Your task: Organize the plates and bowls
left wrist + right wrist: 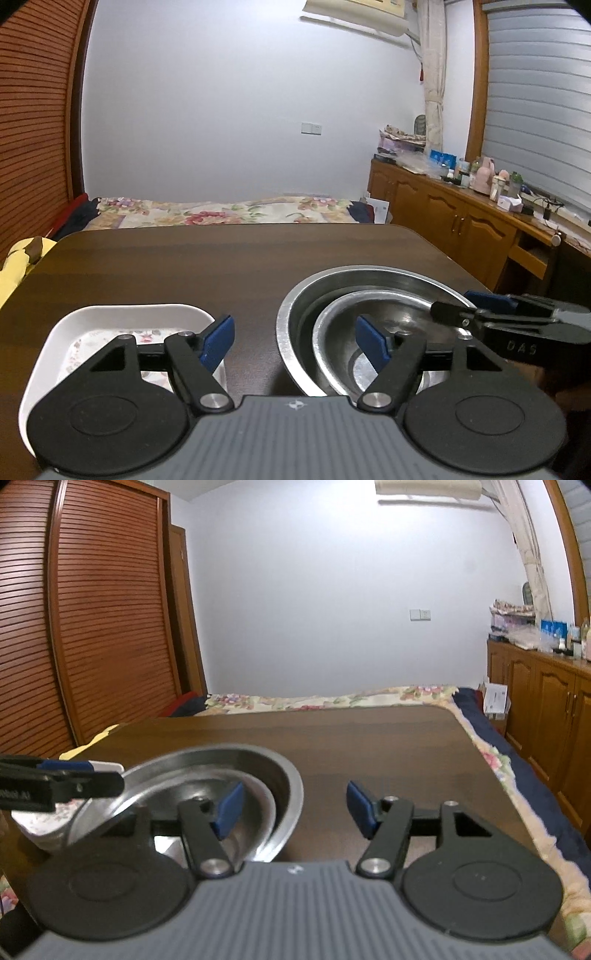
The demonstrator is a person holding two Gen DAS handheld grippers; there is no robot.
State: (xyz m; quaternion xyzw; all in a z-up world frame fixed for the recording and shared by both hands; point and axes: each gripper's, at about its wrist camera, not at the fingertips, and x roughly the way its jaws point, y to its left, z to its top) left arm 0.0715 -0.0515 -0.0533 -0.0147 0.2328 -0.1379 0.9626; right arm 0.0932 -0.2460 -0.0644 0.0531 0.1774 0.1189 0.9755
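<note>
bowls: smaller round steel bowl [373, 339] already sits nested inside the bigger round steel bowl [321, 291], near the right front of the dark wood counter [184, 266]
plate: white squarish plate with flower print [88, 332] sits alone at the left front
left gripper [293, 341]: jaws spread, holding nothing
right gripper [293, 808]: jaws spread, empty too
progress: looks mostly done tbh, maybe just tidying placement left

Both grippers are near the table's front edge, angled slightly down. The left gripper [295, 338] has its jaws spread wide with nothing pinched between the blue pads [218, 341]. The right gripper [293, 810] is gaping too, pads clear of everything. In the left wrist view the right one pokes in sideways from the right.
</note>
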